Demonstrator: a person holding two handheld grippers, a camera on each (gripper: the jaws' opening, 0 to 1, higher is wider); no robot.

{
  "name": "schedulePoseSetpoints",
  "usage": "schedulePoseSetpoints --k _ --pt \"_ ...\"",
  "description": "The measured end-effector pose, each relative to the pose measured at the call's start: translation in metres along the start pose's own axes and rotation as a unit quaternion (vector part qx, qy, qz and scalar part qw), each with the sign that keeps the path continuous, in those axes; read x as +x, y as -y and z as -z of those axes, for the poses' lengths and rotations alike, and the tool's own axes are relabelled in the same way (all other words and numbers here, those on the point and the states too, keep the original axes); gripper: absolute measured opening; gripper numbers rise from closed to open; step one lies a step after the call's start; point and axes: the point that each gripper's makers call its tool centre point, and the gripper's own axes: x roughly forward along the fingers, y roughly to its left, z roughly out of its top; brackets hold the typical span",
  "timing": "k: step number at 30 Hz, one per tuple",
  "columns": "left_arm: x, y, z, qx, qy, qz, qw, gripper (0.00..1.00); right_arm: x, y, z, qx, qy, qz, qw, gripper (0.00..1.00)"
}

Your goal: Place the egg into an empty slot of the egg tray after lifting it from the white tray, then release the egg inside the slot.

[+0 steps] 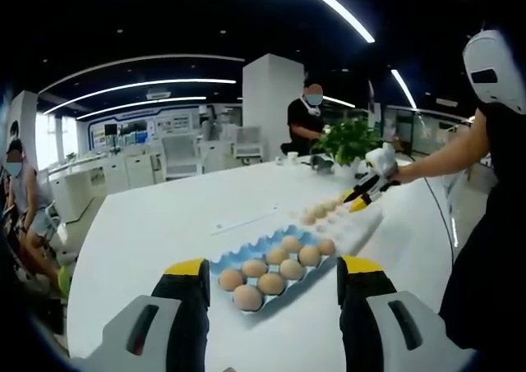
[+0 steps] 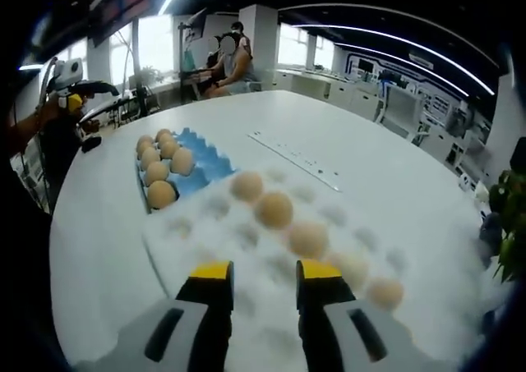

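The blue egg tray (image 1: 240, 251) lies on the white table just beyond my left gripper (image 1: 273, 268), whose jaws stand wide open and empty. Several brown eggs (image 1: 271, 283) fill its near slots. Beyond it lies the white tray (image 1: 355, 229), over which my right gripper (image 1: 368, 190) hovers. In the right gripper view, the right gripper (image 2: 265, 272) is open above the white tray (image 2: 209, 224), nothing between its jaws. Several eggs (image 2: 274, 209) sit in a diagonal row on that tray. The blue egg tray (image 2: 210, 163) lies behind, eggs (image 2: 161, 194) along its left side.
A big round white table (image 1: 156, 224) carries both trays and a thin strip (image 2: 296, 160). A potted plant (image 1: 349, 138) stands at its far edge. A person stands behind it, and another sits at the left. The left gripper (image 2: 72, 83) shows far left, in a hand.
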Motion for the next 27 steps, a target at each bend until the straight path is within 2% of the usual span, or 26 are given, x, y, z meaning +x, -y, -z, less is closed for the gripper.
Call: schedulePoseSetpoints --k 5,18,27 --pt "0.001 0.001 -0.001 0.0 0.0 0.001 1.0 0.63 -0.004 0.0 0.006 -0.002 -0.008 0.004 1.0 0.3" --pt "0.006 0.003 -0.003 0.003 -0.001 0.007 1.0 0.63 -0.026 0.026 0.03 0.023 -0.022 0.045 0.9985 0.3" --pt "0.007 0.004 -0.003 0.003 -0.001 0.008 1.0 0.63 -0.04 0.057 0.041 0.041 -0.023 0.097 0.9942 0.29"
